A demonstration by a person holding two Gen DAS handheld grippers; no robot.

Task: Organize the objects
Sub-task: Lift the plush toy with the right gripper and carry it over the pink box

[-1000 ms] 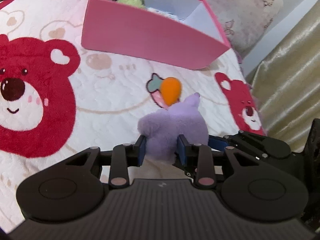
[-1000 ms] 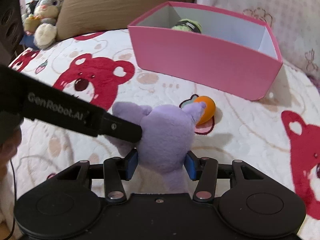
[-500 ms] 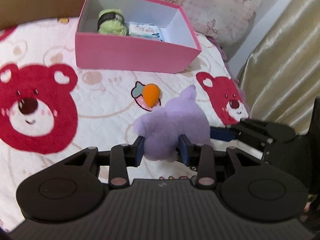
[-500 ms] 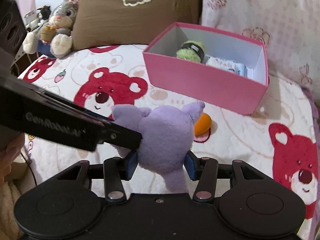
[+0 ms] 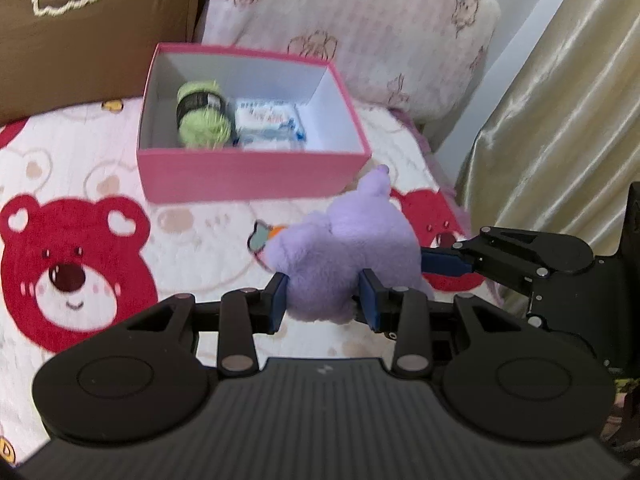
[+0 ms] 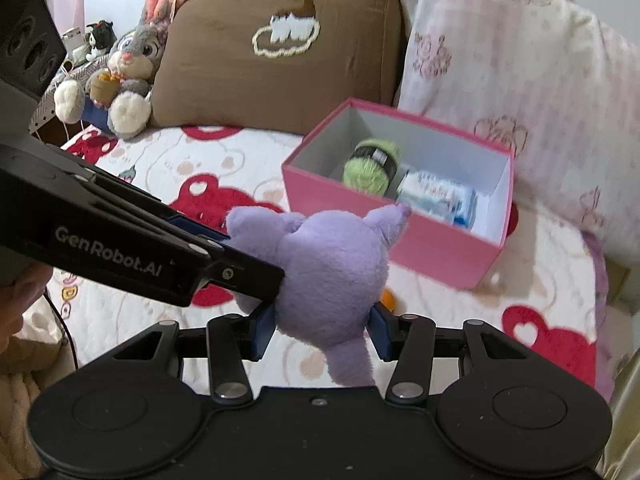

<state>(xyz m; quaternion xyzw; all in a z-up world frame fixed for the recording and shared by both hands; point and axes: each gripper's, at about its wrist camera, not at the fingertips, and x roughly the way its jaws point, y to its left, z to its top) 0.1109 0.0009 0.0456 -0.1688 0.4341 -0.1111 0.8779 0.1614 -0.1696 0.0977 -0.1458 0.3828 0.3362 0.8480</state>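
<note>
Both the left claw [image 5: 323, 300] and right claw [image 6: 321, 330] pinch the soft purple plush toy [image 5: 344, 252] above the bed; uneven pulling could tug it loose short of the pink cardboard box [image 5: 248, 176].

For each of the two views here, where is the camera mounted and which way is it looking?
Left wrist: sits on the left gripper, looks down along it at the purple plush and pink box; the right gripper enters from the right.
Right wrist: sits on the right gripper, faces the same plush and box, brown pillow behind; the left gripper enters from the left.
Shared: plush, box, green yarn, both grippers.
</note>
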